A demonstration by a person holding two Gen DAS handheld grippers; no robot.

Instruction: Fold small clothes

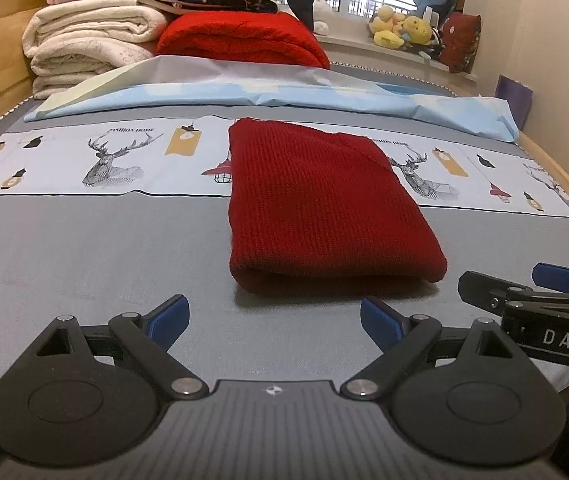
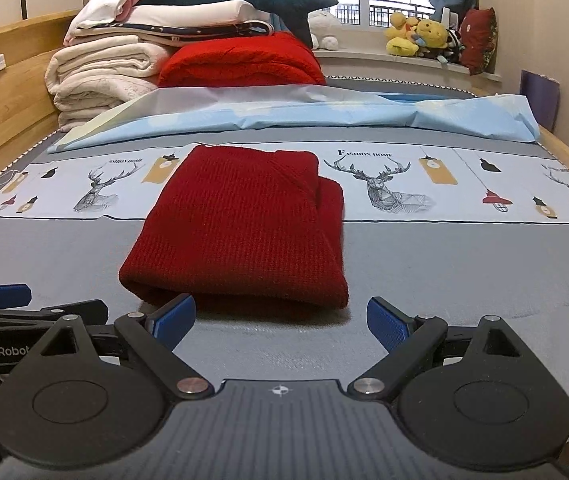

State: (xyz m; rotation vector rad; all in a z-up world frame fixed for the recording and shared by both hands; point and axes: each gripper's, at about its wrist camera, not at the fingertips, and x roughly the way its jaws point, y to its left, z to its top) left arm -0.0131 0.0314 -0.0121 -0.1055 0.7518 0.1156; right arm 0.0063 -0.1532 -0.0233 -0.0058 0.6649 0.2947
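The knit (image 1: 324, 204) is dark red, waffle-textured, and folded into a thick, roughly rectangular bundle. It lies flat on my bed (image 1: 96, 248), its far end on the white printed band (image 1: 96, 160) with the deer drawings and its near end on plain grey sheet. The near edge is a rounded fold with a dark slit between the layers. In my right view a second layer (image 2: 330, 216) bulges out along its right side, and a diagonal seam crosses the top near the far right corner.

My left claw (image 1: 274, 320) is released, blue pads spread wide, holding nothing, low over the sheet just short of the knit's near edge. My right claw (image 2: 280, 320) is likewise spread and holding nothing; its left pad (image 2: 174, 320) sits just at the near fold, though I cannot tell if it touches. Each claw shows at the edge of the other's view, so the two sit side by side.

No containers here. Beyond the knit a light blue sheet (image 1: 324, 96) lies crumpled across the bed, with stacked bedding (image 1: 92, 40) and a red blanket (image 1: 244, 36) behind it. A wooden rail (image 2: 4, 92) runs along the left, and plain grey sheet lies on both sides of the knit.
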